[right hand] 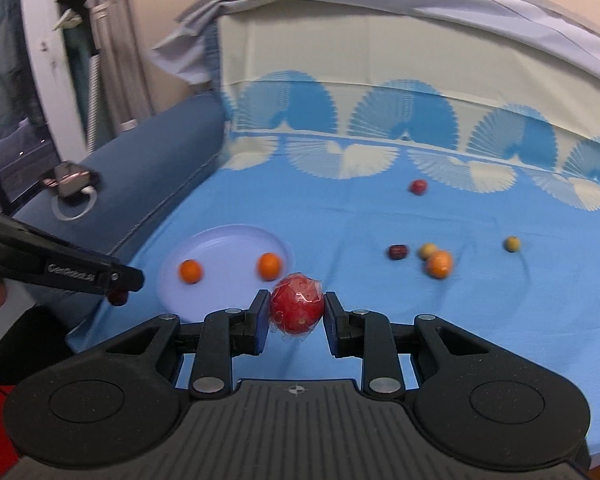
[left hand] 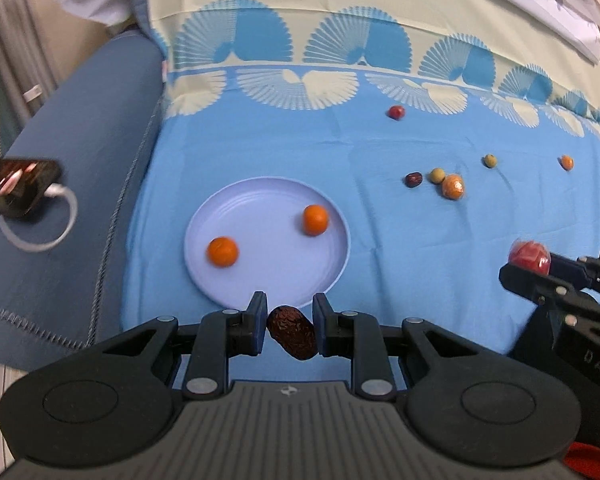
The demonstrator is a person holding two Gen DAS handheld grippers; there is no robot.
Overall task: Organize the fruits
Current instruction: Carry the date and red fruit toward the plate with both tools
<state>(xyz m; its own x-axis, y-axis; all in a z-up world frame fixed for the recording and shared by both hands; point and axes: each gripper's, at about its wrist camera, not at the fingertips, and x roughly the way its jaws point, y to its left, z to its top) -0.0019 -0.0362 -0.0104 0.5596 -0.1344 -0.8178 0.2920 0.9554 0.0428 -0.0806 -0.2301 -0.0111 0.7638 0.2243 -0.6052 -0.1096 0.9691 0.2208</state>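
Note:
My left gripper (left hand: 290, 322) is shut on a dark wrinkled red date (left hand: 292, 332), held just short of the near rim of a pale lilac plate (left hand: 204, 220). Two small oranges (left hand: 222, 251) (left hand: 315, 220) lie on the plate. My right gripper (right hand: 296, 312) is shut on a red plastic-wrapped fruit (right hand: 297, 309), held above the blue cloth to the right of the plate (right hand: 220, 240). In the left wrist view the right gripper (left hand: 516, 268) shows at the right edge with the wrapped fruit (left hand: 530, 256). The left gripper (right hand: 120, 284) shows at the left of the right wrist view.
Loose fruits lie on the blue cloth: a red one (left hand: 396, 112) far back, a dark date (left hand: 413, 179), a green one (left hand: 437, 175), a wrapped orange (left hand: 453, 187), another green one (left hand: 489, 160) and a small orange (left hand: 566, 162). A phone with a white cable (left hand: 16, 192) lies on the sofa arm at left.

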